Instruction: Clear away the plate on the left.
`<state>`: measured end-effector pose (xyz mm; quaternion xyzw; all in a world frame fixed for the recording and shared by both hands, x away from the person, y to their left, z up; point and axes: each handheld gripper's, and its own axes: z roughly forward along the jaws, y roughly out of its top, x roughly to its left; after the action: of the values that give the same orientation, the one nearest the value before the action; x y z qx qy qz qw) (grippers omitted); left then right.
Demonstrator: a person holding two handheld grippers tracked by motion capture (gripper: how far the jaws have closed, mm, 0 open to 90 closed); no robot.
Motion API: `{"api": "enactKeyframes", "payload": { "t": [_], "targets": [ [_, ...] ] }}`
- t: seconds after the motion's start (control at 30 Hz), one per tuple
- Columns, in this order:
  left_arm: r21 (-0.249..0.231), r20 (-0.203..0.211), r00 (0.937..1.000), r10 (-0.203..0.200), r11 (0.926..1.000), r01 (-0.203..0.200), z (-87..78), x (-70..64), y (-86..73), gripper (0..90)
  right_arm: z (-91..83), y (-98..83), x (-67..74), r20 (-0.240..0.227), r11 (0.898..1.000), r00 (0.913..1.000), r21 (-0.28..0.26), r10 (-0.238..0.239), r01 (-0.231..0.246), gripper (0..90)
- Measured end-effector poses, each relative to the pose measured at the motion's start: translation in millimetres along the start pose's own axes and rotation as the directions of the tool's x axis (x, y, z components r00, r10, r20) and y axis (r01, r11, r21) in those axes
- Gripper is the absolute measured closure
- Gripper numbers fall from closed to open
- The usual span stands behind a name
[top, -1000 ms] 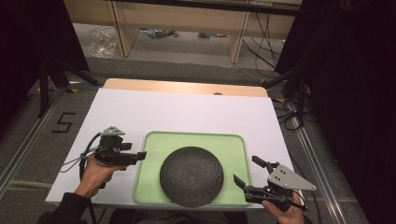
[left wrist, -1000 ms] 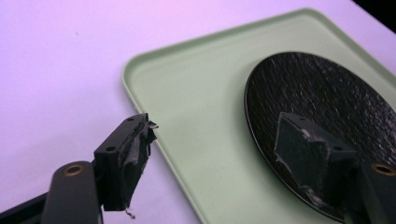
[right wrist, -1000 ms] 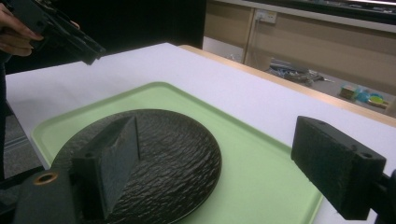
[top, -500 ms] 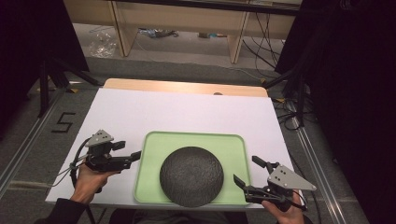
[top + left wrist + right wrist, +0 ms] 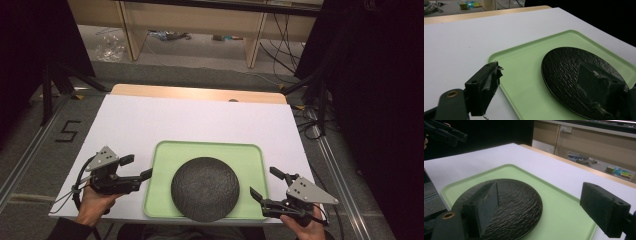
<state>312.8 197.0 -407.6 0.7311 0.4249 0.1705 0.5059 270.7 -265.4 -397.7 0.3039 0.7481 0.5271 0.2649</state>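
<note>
A round black plate with a rippled, textured surface [image 5: 205,188] is lying on a pale green rectangular plastic tray [image 5: 165,155], toward the tray's near edge, on the white tabletop [image 5: 200,117]. The left gripper [image 5: 141,174] is hovering just off the tray's left rim; its jaws have just been opening and are standing wide, with nothing between them. The right gripper [image 5: 265,186] is sitting at the tray's near right corner, jaws spread wide and gripping nothing, the plate lying ahead of them. On the grey floor left of the table, a black figure "5" [image 5: 67,131] is reading clearly.
</note>
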Motion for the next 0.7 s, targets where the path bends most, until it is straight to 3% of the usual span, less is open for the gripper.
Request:
{"api": "enactKeyframes", "payload": {
  "t": [0.13, 0.17, 0.2, 0.3, 0.33, 0.43, 0.6, 0.67, 0.7],
  "targets": [
    [-0.003, 0.007, 0.9996, 0.027, 0.9996, -0.027, -3.8, -7.1, -1.4, 18.0, 0.2, -0.1, 0.4, 0.005, 1.000, 1.0000, -0.005, -0.001, 0.001, 16.4],
    [-0.003, 0.000, 0.9999, 0.014, 0.9999, -0.014, -5.0, -10.3, -2.5, 17.9, 0.0, 0.0, 0.2, 0.003, 1.000, 1.0000, -0.001, -0.002, 0.002, 16.4],
    [0.001, 0.003, 0.9995, 0.033, 0.9995, -0.033, -6.1, -10.8, -2.6, 17.8, 0.3, -0.2, 0.3, 0.005, 1.000, 1.0000, -0.005, 0.001, -0.001, 16.4],
    [-0.004, 0.005, 0.9997, 0.024, 0.9997, -0.024, -8.5, -13.6, -3.1, 17.9, 0.4, -0.2, 0.3, 0.005, 1.000, 1.0000, -0.005, 0.000, 0.000, 16.4],
    [-0.004, 0.004, 0.9991, 0.041, 0.9991, -0.041, -9.6, -13.5, -2.7, 17.8, 0.4, -0.2, 0.4, 0.005, 1.000, 1.0000, -0.004, 0.000, 0.000, 16.4],
    [-0.009, 0.006, 1.0000, 0.004, 1.0000, -0.004, -11.5, -15.5, -4.9, 17.9, 0.4, -0.2, 0.4, 0.006, 1.000, 1.0000, -0.005, 0.000, 0.001, 16.4],
    [-0.008, -0.009, 0.9996, 0.027, 0.9996, -0.027, -12.6, -12.6, -5.1, 18.3, 0.8, -0.3, -0.5, 0.000, 1.000, 1.0000, -0.006, 0.002, -0.002, 16.4],
    [-0.004, -0.009, 0.9997, 0.024, 0.9997, -0.024, -12.3, -11.7, -5.4, 18.2, 1.5, -0.6, -0.5, 0.003, 1.000, 1.0000, -0.018, -0.004, 0.004, 16.4],
    [-0.005, -0.013, 0.9999, 0.004, 1.0000, -0.004, -11.5, -12.5, -5.9, 18.3, 1.1, -0.3, -0.5, 0.002, 1.000, 1.0000, -0.010, -0.005, 0.005, 16.4]
  ]
}}
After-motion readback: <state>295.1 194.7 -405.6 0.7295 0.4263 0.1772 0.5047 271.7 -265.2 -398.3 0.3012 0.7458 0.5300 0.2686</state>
